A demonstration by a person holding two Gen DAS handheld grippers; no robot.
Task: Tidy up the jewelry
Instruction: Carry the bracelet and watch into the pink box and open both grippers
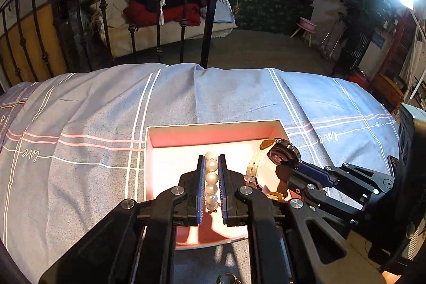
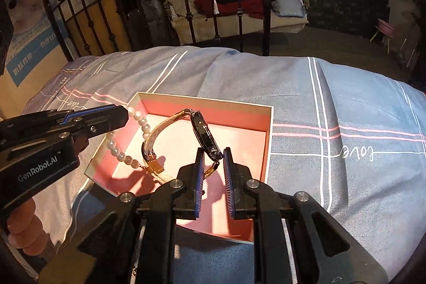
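Holding a pearl bracelet (image 1: 211,178) in my closed left gripper (image 1: 211,159) and a watch (image 2: 206,136) in my right gripper (image 2: 213,152), above a pink-lined box (image 2: 269,140) on the bed (image 2: 332,103).

**Pearls and watch both over the pink box**

Left gripper (image 1: 211,159) has its jaws clamped on a pearl strand (image 1: 211,178), beads lined up in a neat row between the blue pads. It's hanging over an open box (image 1: 213,136) with a pink inside, sitting on a bed with a blue-grey plaid sheet (image 1: 93,124). Right gripper (image 1: 286,168) comes in from the right, gripping a dark-faced watch (image 1: 282,155) with a pale strap at the box's right side. A gold ring (image 1: 226,278) lies at the bottom edge.
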